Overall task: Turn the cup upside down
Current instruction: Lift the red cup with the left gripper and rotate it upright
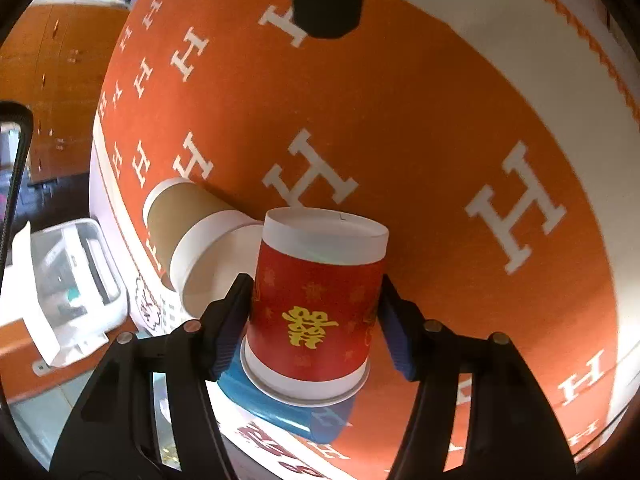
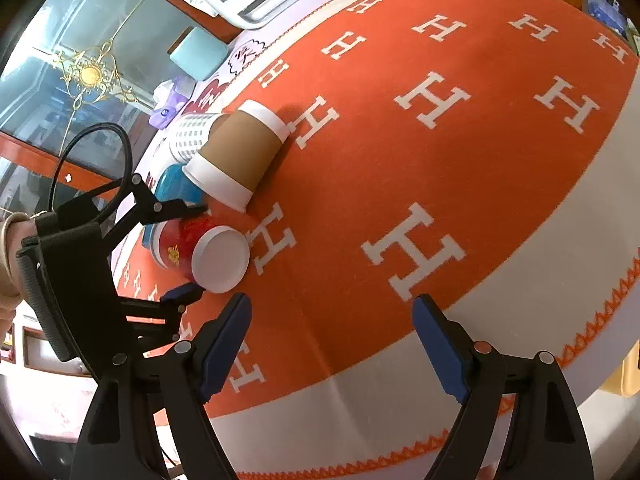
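Left claw (image 1: 316,304) was clenched on the red paper cup (image 1: 314,300), blue pads (image 1: 236,320) pressed against its sides. Cup was inverted in the left wrist view: closed white base toward the top, rolled rim at the bottom, just over a blue round container (image 1: 280,404). From the right wrist view the same cup (image 2: 208,252) sat tilted, white base facing the camera, held between the left claw's (image 2: 196,252) fingers near the edge of the tabletop (image 2: 440,200), which carried an orange cloth with white H letters. Brown paper cup (image 1: 192,224) lay on its side just beside the red one, open mouth toward the left wrist camera; contact between them could not be told. Right claw (image 2: 332,340) was released, jaws spread wide over the cloth, nothing between them. A white perforated cup (image 2: 190,136) lay behind the brown cup.
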### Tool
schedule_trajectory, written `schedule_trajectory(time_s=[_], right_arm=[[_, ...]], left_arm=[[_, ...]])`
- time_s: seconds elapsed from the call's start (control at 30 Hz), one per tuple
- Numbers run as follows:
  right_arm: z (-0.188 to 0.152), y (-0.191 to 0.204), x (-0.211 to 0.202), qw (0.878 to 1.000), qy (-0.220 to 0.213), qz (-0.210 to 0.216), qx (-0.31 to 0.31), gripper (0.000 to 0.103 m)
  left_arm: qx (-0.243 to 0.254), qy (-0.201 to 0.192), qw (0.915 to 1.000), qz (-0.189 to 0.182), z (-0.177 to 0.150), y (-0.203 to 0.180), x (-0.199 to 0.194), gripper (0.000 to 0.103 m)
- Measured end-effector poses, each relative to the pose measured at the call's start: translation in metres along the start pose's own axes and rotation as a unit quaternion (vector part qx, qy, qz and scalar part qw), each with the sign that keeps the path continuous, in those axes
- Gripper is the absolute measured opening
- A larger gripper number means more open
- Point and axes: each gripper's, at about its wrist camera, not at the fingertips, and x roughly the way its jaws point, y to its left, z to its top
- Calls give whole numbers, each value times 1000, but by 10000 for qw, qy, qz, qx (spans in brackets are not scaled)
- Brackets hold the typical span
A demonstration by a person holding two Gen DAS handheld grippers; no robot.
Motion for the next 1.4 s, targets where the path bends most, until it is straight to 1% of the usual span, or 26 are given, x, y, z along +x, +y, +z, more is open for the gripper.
schedule_trajectory(time_s=[0.07, 0.13, 0.2, 0.23, 0.3, 0.4, 0.5, 0.57, 0.6, 0.67, 0.7, 0.77, 0.8, 0.83, 0.87, 0.9, 0.93, 0.97, 1.0, 1.03, 1.1, 1.17, 1.23, 1.33, 1.37, 1.4], right_arm=[[-1, 0, -5, 10000, -22, 19, -13, 84], [0, 1, -12, 10000, -55, 59, -48, 84], [0, 2, -19, 9999, -91, 86, -100, 84], [0, 2, -23, 9998, -111, 107, -134, 84], [2, 2, -29, 9997, -136, 129, -185, 84], [4, 3, -39, 9993, -169, 182, -294, 84], [4, 1, -48, 9989, -173, 235, -369, 84], [5, -2, -51, 9987, -157, 261, -415, 84], [5, -3, -52, 9986, -143, 276, -429, 84], [7, -5, -55, 9984, -110, 327, -457, 84], [7, -4, -54, 9982, -108, 345, -479, 84], [8, -4, -58, 9976, -107, 376, -565, 84], [9, -5, -59, 9973, -101, 384, -613, 84], [10, -4, -59, 9971, -93, 389, -640, 84], [11, -4, -60, 9969, -72, 402, -667, 84], [12, -5, -61, 9967, -46, 422, -695, 84], [12, -4, -60, 9965, -31, 429, -718, 84], [12, -3, -60, 9962, -10, 434, -749, 84], [13, -2, -60, 9960, 7, 441, -781, 84], [14, -2, -59, 9958, 19, 447, -801, 84], [16, -3, -59, 9954, 54, 468, -836, 84], [17, -2, -58, 9951, 59, 485, -863, 84], [19, -3, -57, 9948, 87, 512, -880, 84], [21, -2, -54, 9944, 135, 532, -901, 84], [22, -1, -52, 9942, 151, 533, -922, 84], [23, 0, -51, 9940, 167, 535, -942, 84]], left_arm=[[-247, 94, 9996, -125, 1, 3, -4, 58], [-677, 237, 9968, -359, 1, 7, -10, 58], [-1186, 379, 9901, -655, 1, 11, -15, 58], [-1469, 458, 9847, -821, 0, 15, -17, 58], [-1977, 585, 9717, -1157, -2, 20, -21, 58], [-2653, 736, 9484, -1571, -4, 21, -29, 58], [-3300, 848, 9186, -2002, -10, 21, -37, 58], [-3780, 936, 8909, -2338, -14, 24, -40, 57], [-4025, 1015, 8745, -2509, -16, 24, -40, 57], [-4553, 1224, 8346, -2849, -23, 22, -38, 57], [-4723, 1269, 8200, -2973, -25, 21, -37, 57], [-5132, 1376, 7837, -3219, -33, 17, -35, 57], [-5331, 1430, 7647, -3326, -37, 15, -35, 57], [-5549, 1473, 7432, -3436, -42, 13, -34, 57], [-5729, 1501, 7251, -3514, -46, 8, -35, 57], [-5972, 1544, 6997, -3604, -53, 5, -36, 57], [-6139, 1584, 6819, -3648, -58, 3, -34, 57], [-6350, 1651, 6573, -3708, -64, -1, -33, 57], [-6502, 1699, 6373, -3771, -69, -4, -32, 57], [-6671, 1727, 6145, -3842, -74, -8, -32, 57], [-6940, 1732, 5779, -3928, -82, -16, -34, 57], [-7149, 1719, 5513, -3942, -86, -21, -39, 57], [-7392, 1609, 5189, -3980, -90, -26, -46, 57], [-7673, 1507, 4767, -4016, -95, -34, -56, 57], [-7740, 1488, 4650, -4031, -95, -36, -59, 57], [-7828, 1470, 4494, -4047, -96, -40, -62, 57]])
